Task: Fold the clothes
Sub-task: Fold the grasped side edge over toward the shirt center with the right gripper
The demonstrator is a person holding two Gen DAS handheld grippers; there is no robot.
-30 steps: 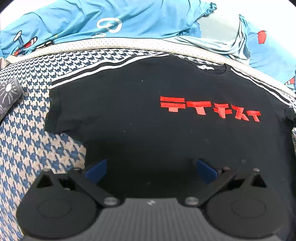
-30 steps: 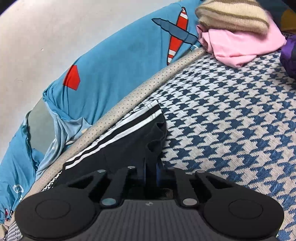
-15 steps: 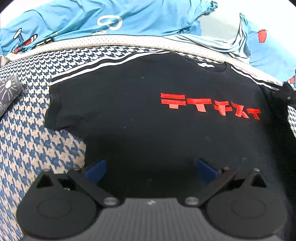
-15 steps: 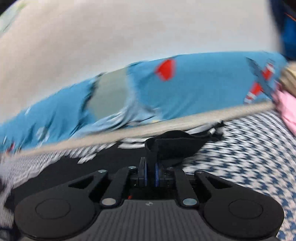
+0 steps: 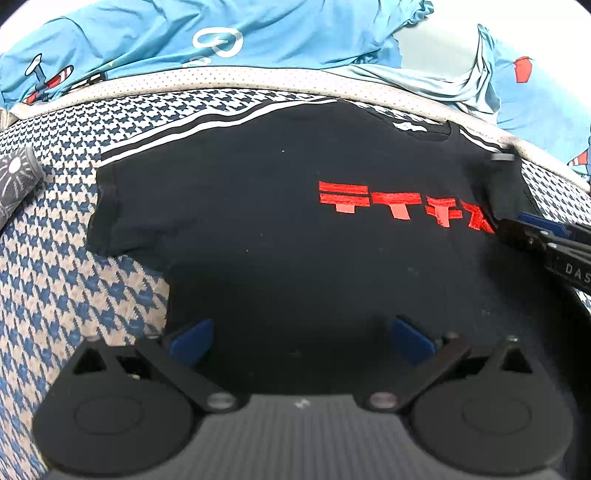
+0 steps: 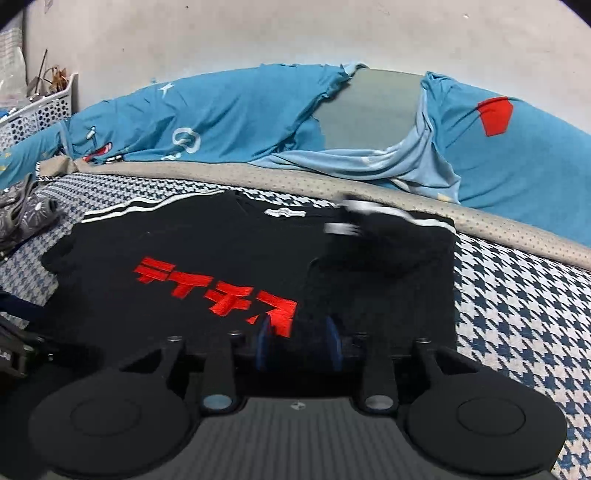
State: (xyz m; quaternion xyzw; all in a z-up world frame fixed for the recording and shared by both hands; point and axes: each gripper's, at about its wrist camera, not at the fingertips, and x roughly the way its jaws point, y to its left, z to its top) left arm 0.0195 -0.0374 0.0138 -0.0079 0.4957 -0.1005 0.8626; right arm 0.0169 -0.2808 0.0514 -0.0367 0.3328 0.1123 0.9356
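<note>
While the right gripper [image 6: 297,343] hovers low over the black T-shirt [image 6: 221,258], its jaws are opening, the two blue pads [image 6: 263,341] a narrow gap apart. Nothing is pinched between them; only the shirt's flat black cloth shows through the gap. Just ahead of this claw and a little to its right, the shirt's right sleeve [image 6: 384,243] lies turned in over the chest, its white stripes blurred. Ahead and to the left of the pads runs the red lettering [image 6: 218,291], its last character reaching almost to the left pad. To the claw's right, bare houndstooth bedcover [image 6: 517,314] begins where the folded edge of the shirt ends.

Across the shirt, the left gripper [image 5: 299,341] stands wide, its blue pads [image 5: 190,339] far apart, with nothing held between them. Beneath and ahead of it the shirt's lower body spreads out; the left sleeve [image 5: 107,206] lies flat ahead and to its left, on the houndstooth cover. In the left wrist view the right gripper enters from the right edge, its tip just beside the end of the lettering.

Beyond the shirt's collar, farther ahead of both claws, a blue sheet with aeroplane prints [image 6: 229,118] is bunched against the pale wall [image 6: 295,33].
</note>
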